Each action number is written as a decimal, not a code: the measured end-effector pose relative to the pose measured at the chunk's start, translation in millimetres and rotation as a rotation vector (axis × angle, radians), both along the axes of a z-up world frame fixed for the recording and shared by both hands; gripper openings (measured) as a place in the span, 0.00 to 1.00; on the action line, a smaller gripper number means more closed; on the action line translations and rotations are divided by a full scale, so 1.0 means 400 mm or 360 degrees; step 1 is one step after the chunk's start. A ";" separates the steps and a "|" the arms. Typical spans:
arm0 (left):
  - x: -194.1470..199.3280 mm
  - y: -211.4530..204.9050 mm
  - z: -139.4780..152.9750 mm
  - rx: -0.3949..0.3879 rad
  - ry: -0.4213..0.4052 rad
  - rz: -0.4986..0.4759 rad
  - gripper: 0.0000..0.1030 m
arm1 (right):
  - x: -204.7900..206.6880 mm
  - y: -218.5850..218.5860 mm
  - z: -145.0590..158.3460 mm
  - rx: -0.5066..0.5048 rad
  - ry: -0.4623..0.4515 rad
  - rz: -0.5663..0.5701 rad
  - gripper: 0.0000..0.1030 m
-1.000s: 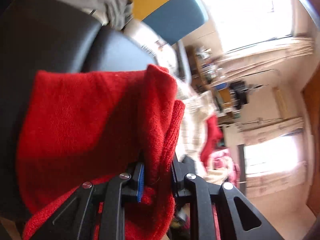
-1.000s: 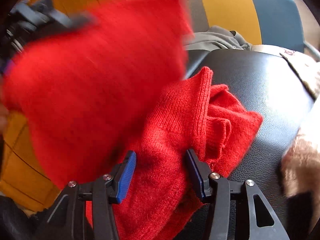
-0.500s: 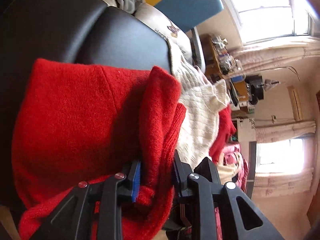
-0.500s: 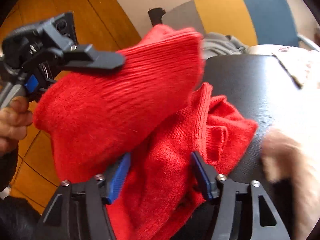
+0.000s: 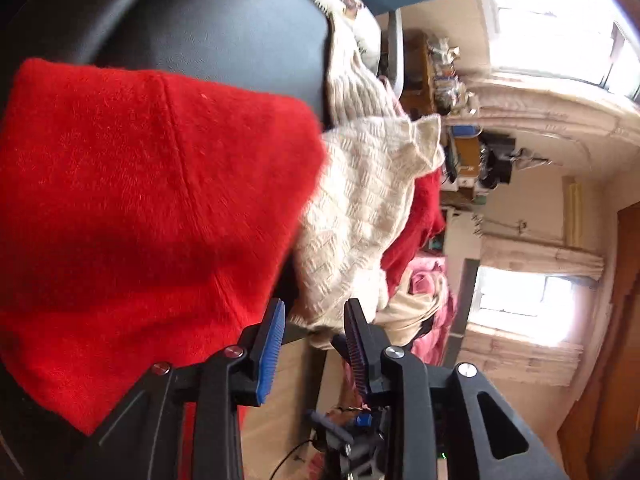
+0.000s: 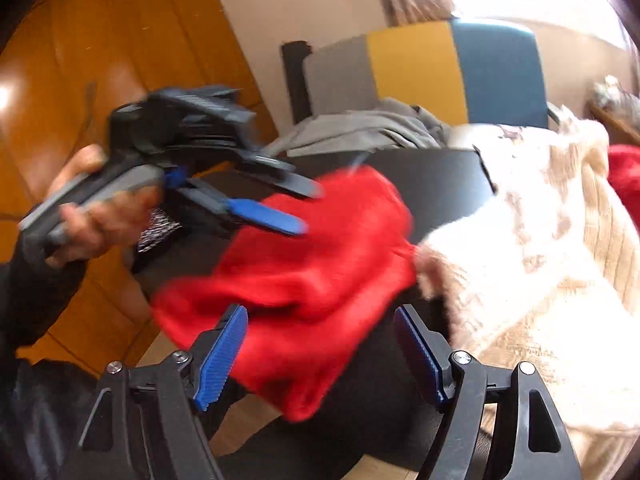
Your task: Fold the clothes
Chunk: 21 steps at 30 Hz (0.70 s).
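Note:
A folded red sweater [image 5: 132,216] lies on a black seat [image 5: 224,20]; in the right wrist view the red sweater [image 6: 312,272] rests on the black seat [image 6: 440,176] below both tools. My left gripper [image 5: 314,320] has its jaws opening, free of the red cloth, with nothing pressed between the blue pads. From the right wrist view the left gripper [image 6: 308,208] hovers just over the sweater, held by a hand [image 6: 100,216]. My right gripper [image 6: 320,328] is pulled back above the sweater's near edge, jaws opening wide and empty.
A cream knit sweater [image 5: 360,208] lies beside the red one, also seen as the cream knit [image 6: 540,260] on the right. Another red garment [image 5: 416,224] and pink cloth sit beyond it. A grey garment [image 6: 372,128] lies before a grey, yellow and blue chair back [image 6: 420,68]. Wooden floor on the left.
Both grippers let go of the red sweater and drew back; it dropped flat onto the seat. The left jaws widened a little, the right jaws much more, and the right rose.

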<state>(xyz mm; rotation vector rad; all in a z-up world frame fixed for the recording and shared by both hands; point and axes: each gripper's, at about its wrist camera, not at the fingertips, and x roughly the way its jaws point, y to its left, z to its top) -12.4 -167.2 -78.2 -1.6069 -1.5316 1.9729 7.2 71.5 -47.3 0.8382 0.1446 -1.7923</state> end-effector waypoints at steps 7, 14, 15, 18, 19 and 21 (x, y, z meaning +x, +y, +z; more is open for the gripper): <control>0.022 0.006 0.110 -0.0326 0.0305 -0.0070 0.29 | 0.098 -0.027 0.056 -0.0109 -0.0161 0.0307 0.82; 0.146 -0.107 0.048 -0.0586 0.0441 0.0018 0.29 | 0.141 -0.171 -0.054 0.0044 -0.0325 0.0429 0.73; 0.155 -0.115 0.037 -0.0611 0.0484 0.0012 0.29 | 0.142 -0.195 -0.072 0.0083 -0.0324 0.0427 0.66; 0.167 -0.131 -0.006 -0.0626 0.0522 -0.0013 0.29 | 0.128 -0.250 -0.130 0.0229 -0.0359 0.0343 0.08; 0.163 -0.128 -0.018 -0.0652 0.0519 -0.0037 0.29 | 0.134 -0.235 -0.137 0.0233 -0.0391 0.0323 0.08; 0.150 -0.118 -0.046 -0.0706 0.0497 -0.0096 0.29 | 0.135 -0.196 -0.130 0.0189 -0.0459 0.0348 0.08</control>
